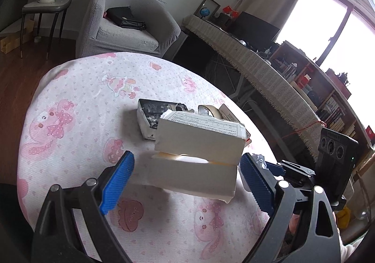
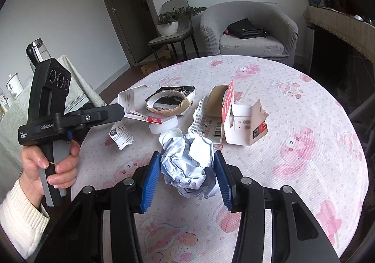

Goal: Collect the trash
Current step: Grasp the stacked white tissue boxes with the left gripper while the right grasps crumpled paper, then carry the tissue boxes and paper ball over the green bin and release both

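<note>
We clamp the crumpled paper ball [image 2: 189, 164] between the blue pads of our right gripper [image 2: 187, 181], while our left gripper [image 1: 185, 178] stands wide open around a torn white carton [image 1: 194, 162] on the pink-patterned tablecloth [image 1: 77, 103], pads not touching it

One paper ball [image 2: 189, 164], two grippers [image 2: 187, 178], one armchair [image 2: 250, 35].

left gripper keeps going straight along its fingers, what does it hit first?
Probably the torn white carton lying open between the left gripper's blue pads; behind it sits the black-and-white packet. Depth is hard to judge through the fisheye.
</note>
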Demonstrator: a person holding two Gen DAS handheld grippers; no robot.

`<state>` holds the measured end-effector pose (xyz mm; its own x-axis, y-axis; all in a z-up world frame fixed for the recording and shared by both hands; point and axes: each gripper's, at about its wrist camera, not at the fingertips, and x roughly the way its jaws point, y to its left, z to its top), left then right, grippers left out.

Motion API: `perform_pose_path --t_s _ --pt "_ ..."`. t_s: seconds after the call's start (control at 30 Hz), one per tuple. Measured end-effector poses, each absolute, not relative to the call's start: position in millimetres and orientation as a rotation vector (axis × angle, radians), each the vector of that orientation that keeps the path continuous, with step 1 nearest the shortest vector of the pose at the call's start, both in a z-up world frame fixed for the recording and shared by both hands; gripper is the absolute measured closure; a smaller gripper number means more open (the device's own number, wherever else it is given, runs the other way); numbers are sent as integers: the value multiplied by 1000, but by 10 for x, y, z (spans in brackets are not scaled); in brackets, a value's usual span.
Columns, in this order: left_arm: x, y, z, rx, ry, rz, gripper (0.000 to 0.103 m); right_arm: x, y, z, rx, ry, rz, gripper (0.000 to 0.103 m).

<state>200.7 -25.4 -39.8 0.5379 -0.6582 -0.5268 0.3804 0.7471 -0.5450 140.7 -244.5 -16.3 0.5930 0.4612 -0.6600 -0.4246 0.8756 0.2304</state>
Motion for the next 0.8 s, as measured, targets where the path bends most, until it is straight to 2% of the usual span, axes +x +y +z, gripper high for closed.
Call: perform_pose_path --t_s 0.3,0.37,0.43,0.5,0.8 --pt "2068 -361 -433 -382 852 -720 10 1414 -2602 -182 71 786 501 56" --pt "2050 -426 -428 -348 858 -718 12 1423 -2628 -171 73 785 496 56" --pt "2044 -460 -433 -327 856 -718 23 1402 -2650 -146 79 781 494 56" --pt "2024 -493 -429 -309 857 -713 27 1399 -2658 -131 80 776 491 56" --pt "1862 -572 -347 -214 820 -674 28 1420 -2590 -20 82 754 479 56"
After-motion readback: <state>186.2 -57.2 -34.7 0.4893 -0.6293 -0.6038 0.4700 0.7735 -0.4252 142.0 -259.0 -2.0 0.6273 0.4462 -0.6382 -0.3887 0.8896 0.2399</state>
